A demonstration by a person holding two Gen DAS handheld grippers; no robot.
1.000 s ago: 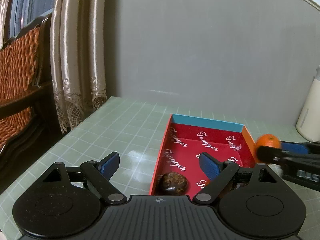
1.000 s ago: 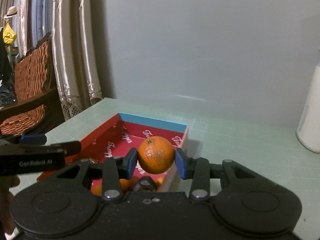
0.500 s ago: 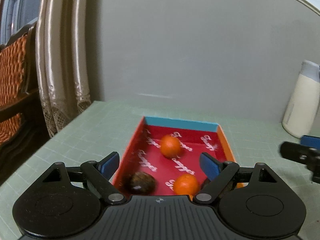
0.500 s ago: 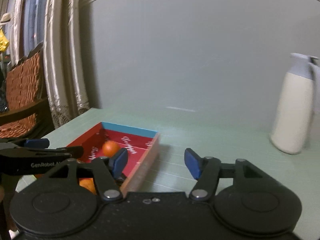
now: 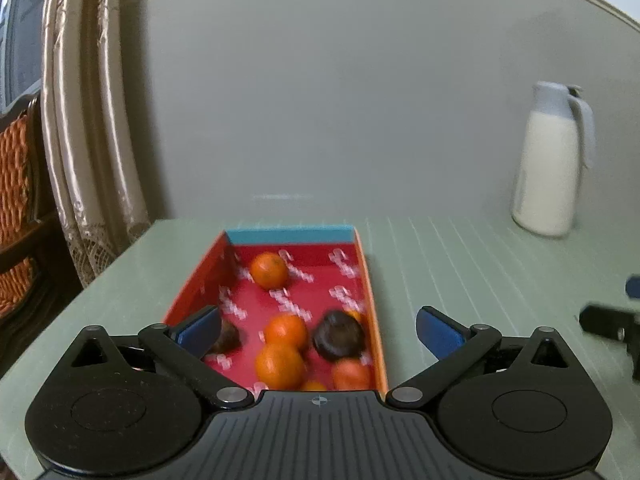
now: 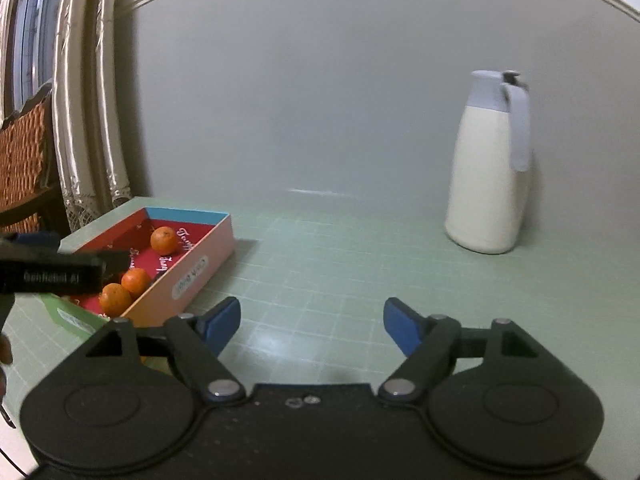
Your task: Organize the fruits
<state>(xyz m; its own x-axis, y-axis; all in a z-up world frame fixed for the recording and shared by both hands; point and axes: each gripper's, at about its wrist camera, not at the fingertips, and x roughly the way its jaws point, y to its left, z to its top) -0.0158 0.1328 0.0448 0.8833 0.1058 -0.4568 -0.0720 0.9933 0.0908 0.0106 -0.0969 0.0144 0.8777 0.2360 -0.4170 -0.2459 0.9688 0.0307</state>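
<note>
A red box (image 5: 362, 264) with a blue far wall lies on the green table, also seen in the right wrist view (image 6: 192, 276). It holds several oranges, one at the far end (image 5: 269, 270) (image 6: 163, 240), others near the front (image 5: 280, 364) (image 6: 115, 299), and dark brown fruits (image 5: 339, 335). My left gripper (image 5: 318, 330) is open and empty, raised above the box's near end. My right gripper (image 6: 312, 328) is open and empty over bare table to the right of the box. Its tip shows at the right edge of the left wrist view (image 5: 608, 322).
A white jug with a grey lid and handle (image 6: 490, 164) (image 5: 550, 160) stands at the back right by the grey wall. Curtains (image 5: 92, 140) and a wicker chair (image 5: 16, 208) are beyond the table's left edge.
My right gripper opened and let the orange go into the box, then drew back to the right. My left gripper pulled back and up, so more of the box shows.
</note>
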